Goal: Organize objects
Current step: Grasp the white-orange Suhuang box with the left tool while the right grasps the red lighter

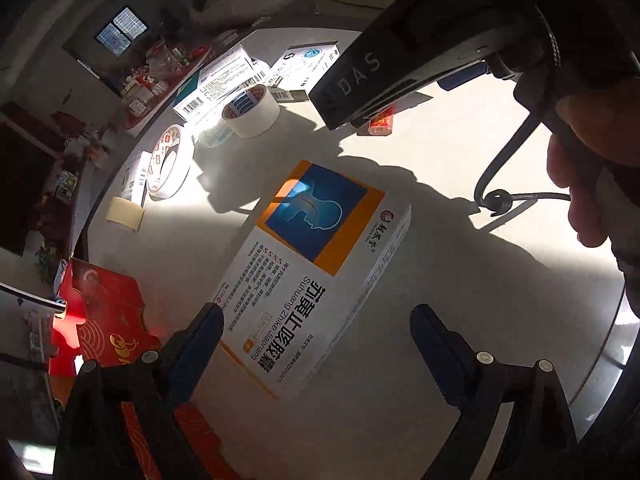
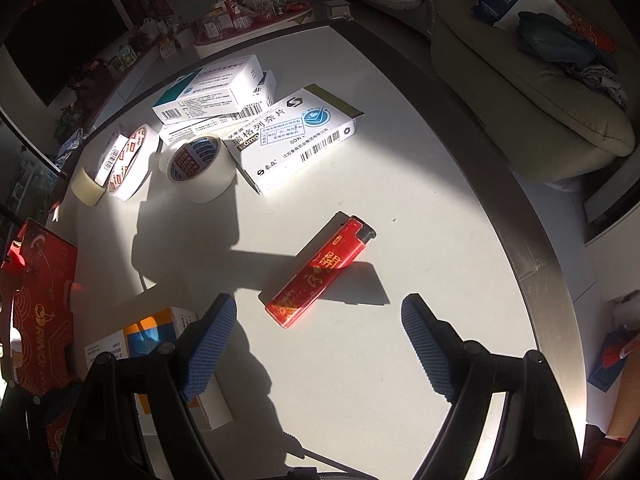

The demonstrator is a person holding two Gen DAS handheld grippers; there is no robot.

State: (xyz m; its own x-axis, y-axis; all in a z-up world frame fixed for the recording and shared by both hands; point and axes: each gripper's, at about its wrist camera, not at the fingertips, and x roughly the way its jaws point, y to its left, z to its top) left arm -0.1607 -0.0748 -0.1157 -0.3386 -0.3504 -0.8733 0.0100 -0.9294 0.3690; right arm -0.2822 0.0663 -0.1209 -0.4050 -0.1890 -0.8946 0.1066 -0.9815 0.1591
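Both grippers hang released: the left gripper (image 1: 316,344) over the box (image 1: 316,276), the right gripper (image 2: 318,334) over the lighter (image 2: 320,270). Closing skewed risks nudging the lighter away.

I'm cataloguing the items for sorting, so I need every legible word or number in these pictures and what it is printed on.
"Sunuang Zhike Jiaonang": orange and blue medicine box, beside large Chinese characters.
"DAS": black body of the right gripper, seen from the left wrist.
"60": white medicine box, with Chinese lettering.
"RINO": red box at the table edge; the rest is cut off.
Gold Chinese characters: red lighter.
Tape roll labels, barcodes and fine print: too small to read.
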